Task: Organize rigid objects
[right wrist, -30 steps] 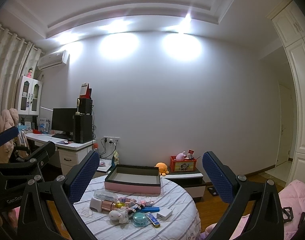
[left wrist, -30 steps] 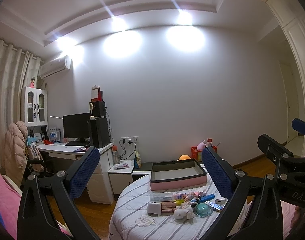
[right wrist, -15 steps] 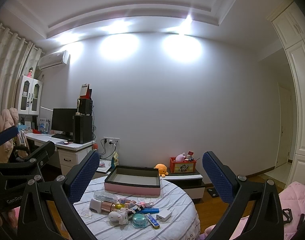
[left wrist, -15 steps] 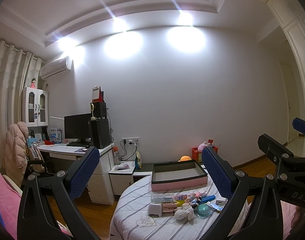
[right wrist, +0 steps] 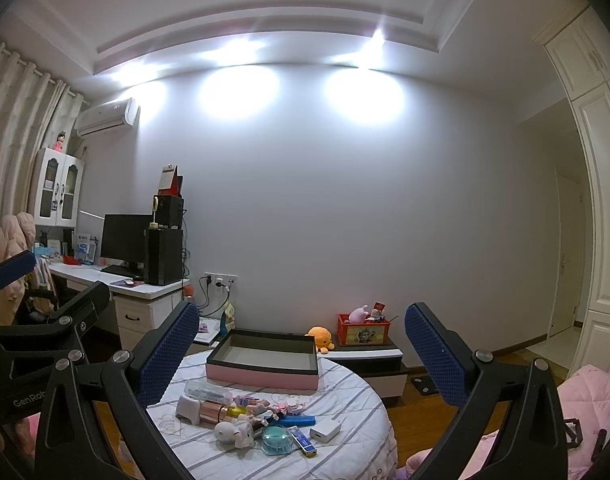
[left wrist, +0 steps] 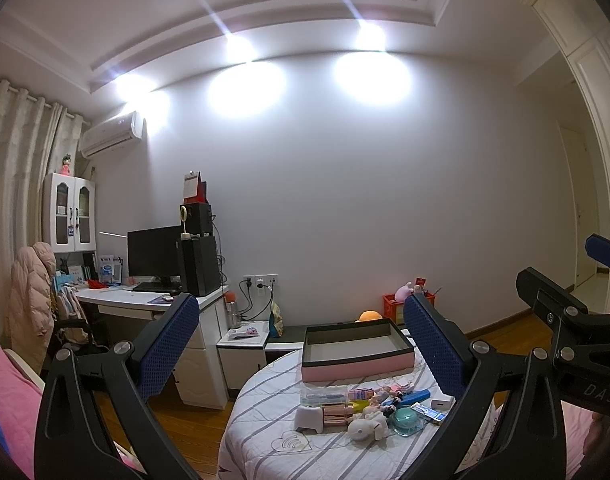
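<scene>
A round table (left wrist: 265, 456) (right wrist: 345, 452) with a striped white cloth carries a pile of small items: a white pig figure (left wrist: 367, 428) (right wrist: 233, 434), a teal round case (left wrist: 405, 420) (right wrist: 277, 438), a white charger (left wrist: 442, 405) (right wrist: 325, 429), a blue pen (left wrist: 411, 396) (right wrist: 295, 421) and a clear box (left wrist: 325, 396) (right wrist: 207, 391). Behind them stands an open pink tray box (left wrist: 357, 354) (right wrist: 263, 360), its inside bare. My left gripper (left wrist: 301, 344) and right gripper (right wrist: 301, 354) both hang open well back from the table, holding nothing.
A white desk (left wrist: 145, 302) with a monitor (left wrist: 155, 256) and speakers stands at the left, a chair with a pink coat (left wrist: 29, 292) beside it. A low bench (right wrist: 369, 354) with a red toy crate (right wrist: 363, 330) and an orange plush (right wrist: 321, 336) runs behind the table. Pink bedding (right wrist: 585, 396) lies at right.
Both views have drifted slightly; the table sits a little lower and closer in frame. Both grippers stay open and nothing on the table has moved.
</scene>
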Motion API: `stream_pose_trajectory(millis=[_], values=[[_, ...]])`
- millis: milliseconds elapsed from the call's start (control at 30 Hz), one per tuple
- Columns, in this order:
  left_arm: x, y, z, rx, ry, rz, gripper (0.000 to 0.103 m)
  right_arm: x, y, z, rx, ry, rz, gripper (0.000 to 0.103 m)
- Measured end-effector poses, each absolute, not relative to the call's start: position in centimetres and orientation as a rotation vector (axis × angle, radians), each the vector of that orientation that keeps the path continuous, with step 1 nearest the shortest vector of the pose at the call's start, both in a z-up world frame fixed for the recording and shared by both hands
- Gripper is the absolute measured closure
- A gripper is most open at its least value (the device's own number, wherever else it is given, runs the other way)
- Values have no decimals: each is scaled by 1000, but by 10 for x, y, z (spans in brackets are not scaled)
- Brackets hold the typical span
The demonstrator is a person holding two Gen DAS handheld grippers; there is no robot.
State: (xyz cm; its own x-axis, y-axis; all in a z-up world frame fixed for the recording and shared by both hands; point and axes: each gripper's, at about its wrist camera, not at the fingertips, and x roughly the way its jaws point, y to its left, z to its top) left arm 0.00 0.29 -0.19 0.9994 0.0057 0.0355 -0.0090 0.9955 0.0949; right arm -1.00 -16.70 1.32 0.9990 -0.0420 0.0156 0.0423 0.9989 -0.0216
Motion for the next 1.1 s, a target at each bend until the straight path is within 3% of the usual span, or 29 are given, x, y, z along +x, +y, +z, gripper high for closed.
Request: stream_pose_trajectory(millis=[1100], values=[[26,1,-18,106,-23,-26,0,11,-166,-4,-28,45,-61,0]])
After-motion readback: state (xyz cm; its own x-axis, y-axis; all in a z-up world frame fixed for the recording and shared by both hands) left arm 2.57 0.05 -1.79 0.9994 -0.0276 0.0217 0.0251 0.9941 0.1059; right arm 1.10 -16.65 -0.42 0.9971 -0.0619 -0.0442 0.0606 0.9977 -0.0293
